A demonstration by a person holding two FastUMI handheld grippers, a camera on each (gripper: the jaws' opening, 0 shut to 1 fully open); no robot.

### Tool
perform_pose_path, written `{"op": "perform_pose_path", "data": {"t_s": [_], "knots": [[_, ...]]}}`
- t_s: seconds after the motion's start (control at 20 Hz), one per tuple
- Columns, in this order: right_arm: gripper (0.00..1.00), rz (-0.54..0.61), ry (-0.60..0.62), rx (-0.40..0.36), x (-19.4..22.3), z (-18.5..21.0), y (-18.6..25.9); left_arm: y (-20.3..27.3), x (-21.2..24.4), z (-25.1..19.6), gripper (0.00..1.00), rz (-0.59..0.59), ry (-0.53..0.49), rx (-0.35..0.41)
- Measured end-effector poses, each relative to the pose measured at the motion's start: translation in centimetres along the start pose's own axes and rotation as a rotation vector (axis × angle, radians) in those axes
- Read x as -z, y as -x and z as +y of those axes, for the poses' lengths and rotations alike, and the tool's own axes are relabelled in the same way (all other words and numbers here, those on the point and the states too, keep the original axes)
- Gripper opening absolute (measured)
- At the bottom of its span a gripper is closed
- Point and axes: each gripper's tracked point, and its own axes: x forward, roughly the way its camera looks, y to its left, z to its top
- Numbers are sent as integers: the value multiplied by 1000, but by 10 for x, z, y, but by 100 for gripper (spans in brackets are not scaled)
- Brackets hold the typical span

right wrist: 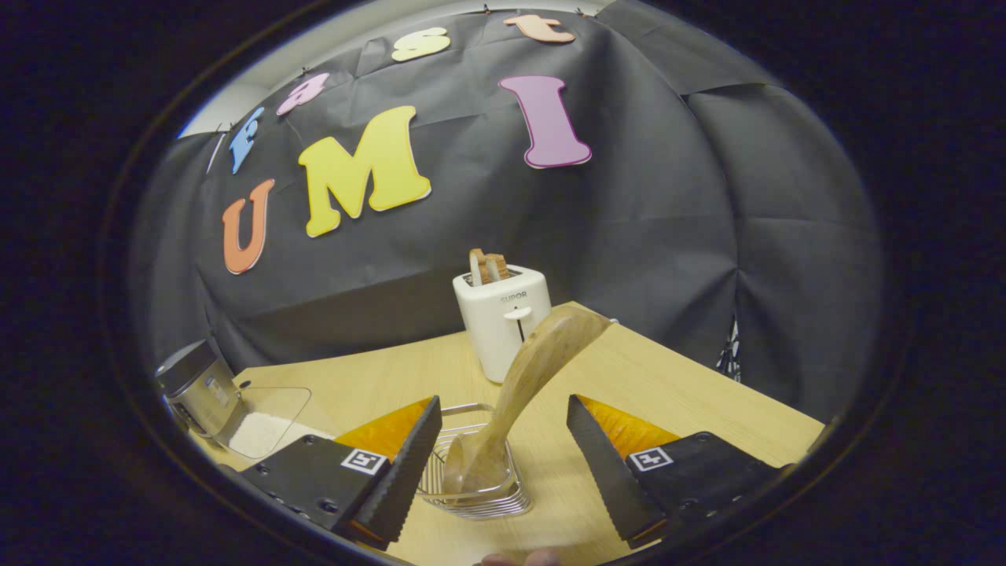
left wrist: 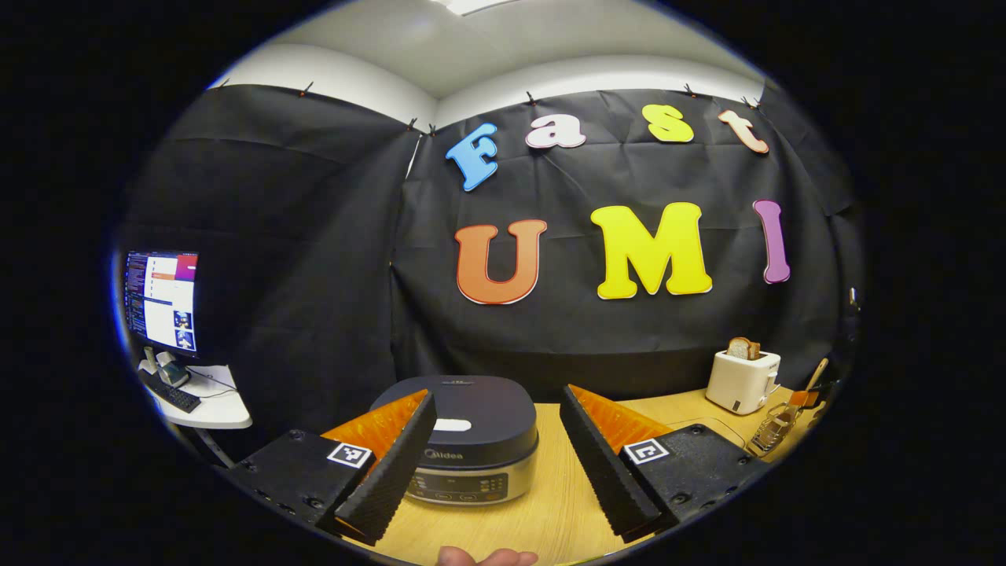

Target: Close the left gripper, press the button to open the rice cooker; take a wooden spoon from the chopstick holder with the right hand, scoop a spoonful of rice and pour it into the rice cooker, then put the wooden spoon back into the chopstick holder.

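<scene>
Nearest to us in the left gripper view, our left gripper [left wrist: 497, 456] has its fingers spread wide and holds nothing; a fingertip [left wrist: 487, 557] of the holding hand peeks in at the bottom edge. Just beyond and between the fingers sits the dark-lidded, steel-banded rice cooker [left wrist: 470, 444] on the pale wooden bench [left wrist: 542, 511], its lid down. We judge the task is at its very start: the left fingers are not yet closed for the press, the button is not yet pushed, and the cooker is unopened.

In the right gripper view, our right gripper [right wrist: 503, 464] is likewise wide open and touches nothing. Between its fingers, a little farther on, stands the wire chopstick holder [right wrist: 475, 491], with the pale wooden spoon [right wrist: 526, 385] in it, leaning up to the right, bowl end high. So the spoon is untaken; scooping, pouring and returning it are all left to do.

To the near left lies a clear container of white rice [right wrist: 263, 428], beside a steel cylindrical vessel [right wrist: 192, 385] whose nature we cannot tell. Farther back stands a white toaster [right wrist: 503, 318] holding bread slices. Far left in the left gripper view, a lit monitor [left wrist: 161, 299] sits on a small white desk [left wrist: 208, 405].
</scene>
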Motion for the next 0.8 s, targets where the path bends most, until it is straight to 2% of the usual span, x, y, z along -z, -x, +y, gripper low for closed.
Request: {"op": "perform_pose_path", "data": {"t_s": [0.1,0.15,0.3,0.35,0.4,0.45,0.5,0.55,0.6,0.7,0.8], "knots": [[92,-5,1,-1,0,-1,2,-25,-6,17,91,80,1,15],[96,-5,3,-3,1,-2,2,-37,-5,24,83,129,-15,18],[92,-10,12,-11,1,-1,4,-57,10,40,66,282,-80,23],[92,-12,13,-13,2,-1,4,-63,19,42,58,333,-79,26],[96,-10,11,-16,2,-1,3,-68,29,44,53,385,-70,37],[92,-9,9,-20,3,0,3,-71,36,44,42,430,-65,41],[92,-7,6,-23,3,0,2,-72,44,45,36,478,-62,39],[96,-10,3,-23,4,-1,3,-74,50,45,22,504,-57,45],[92,-11,2,-21,3,-2,2,-75,55,45,23,528,-54,44],[96,-14,5,-21,2,-2,0,-76,61,41,15,565,-53,54],[92,-14,7,-22,3,-3,0,-73,68,39,10,597,-47,62]]}}
